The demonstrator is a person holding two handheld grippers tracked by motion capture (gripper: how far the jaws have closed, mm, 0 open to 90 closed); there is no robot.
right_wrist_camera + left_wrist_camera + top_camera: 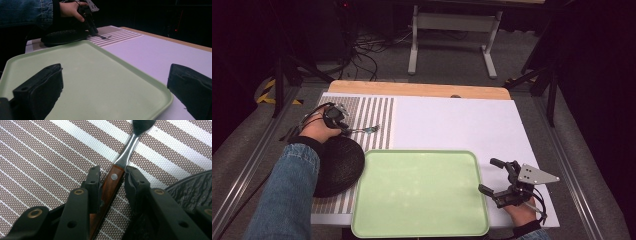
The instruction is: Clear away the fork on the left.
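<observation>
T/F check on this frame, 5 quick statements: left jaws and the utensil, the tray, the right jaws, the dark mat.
1. The left gripper has its jaws around the wooden-handled metal utensil. True.
2. That utensil lies on the pale green plastic tray. False: it lies on the brown-and-white striped placemat.
3. The right gripper holds a spoon. False: its jaws stand open with nothing between them, beside the tray's right edge.
4. The tray carries nothing. True.
5. The round dark woven mat sits to the right of the tray. False: in the high view it is at the tray's left, on the striped placemat.
</observation>
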